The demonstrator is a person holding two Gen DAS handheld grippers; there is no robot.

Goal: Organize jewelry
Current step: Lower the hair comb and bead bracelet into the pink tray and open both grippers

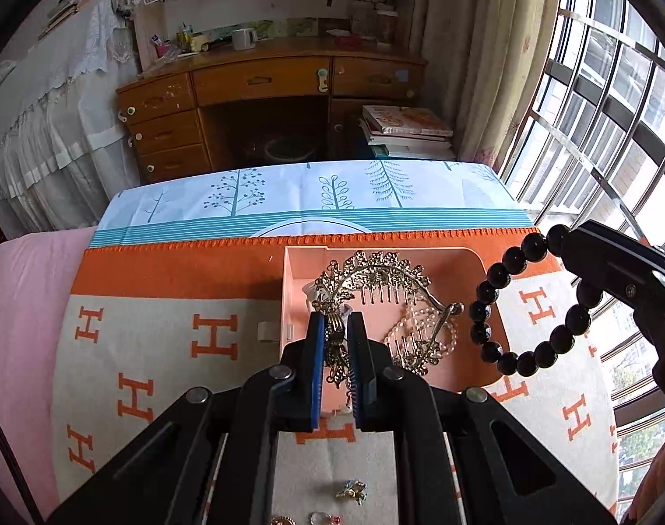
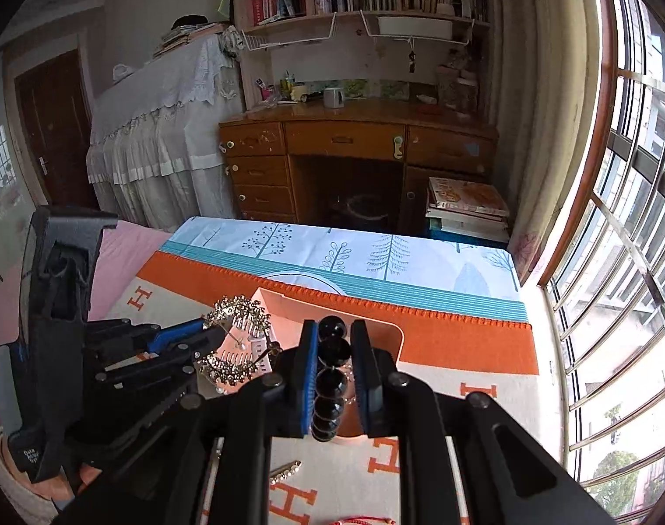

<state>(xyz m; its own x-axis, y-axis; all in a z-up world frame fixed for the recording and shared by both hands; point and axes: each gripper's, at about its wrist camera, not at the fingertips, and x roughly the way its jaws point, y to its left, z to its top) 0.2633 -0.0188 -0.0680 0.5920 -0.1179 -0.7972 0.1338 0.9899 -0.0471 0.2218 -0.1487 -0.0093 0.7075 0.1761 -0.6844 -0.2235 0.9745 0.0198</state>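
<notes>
Nearest the left wrist camera, small trinkets, among them a brooch [image 1: 352, 491], lie on the orange-and-cream H-patterned blanket [image 1: 166, 350], not yet sorted. Just beyond them the left tongs [image 1: 336, 341] are closed narrow on one end of a gilt hair comb [image 1: 376, 288], its crest arching up over the near wall of the pink box [image 1: 288, 288]; a pale pearl strand [image 1: 420, 328] already lies inside the box. The right tongs [image 2: 334, 358] pinch a black bead bracelet [image 1: 529, 302], which hangs as an open loop just right of the box, above its right rim. The step in hand looks like loading both pieces into the box at once. Next, each probably needs lowering until it rests on the box floor before the tongs widen, with the comb's teeth kept off the pearls. Both tongs reach forward and slightly down, the left from the box's near side, the right from its right. Beyond the box lie a tree-print cloth [image 1: 314, 192] and a wooden desk [image 1: 262, 83].
</notes>
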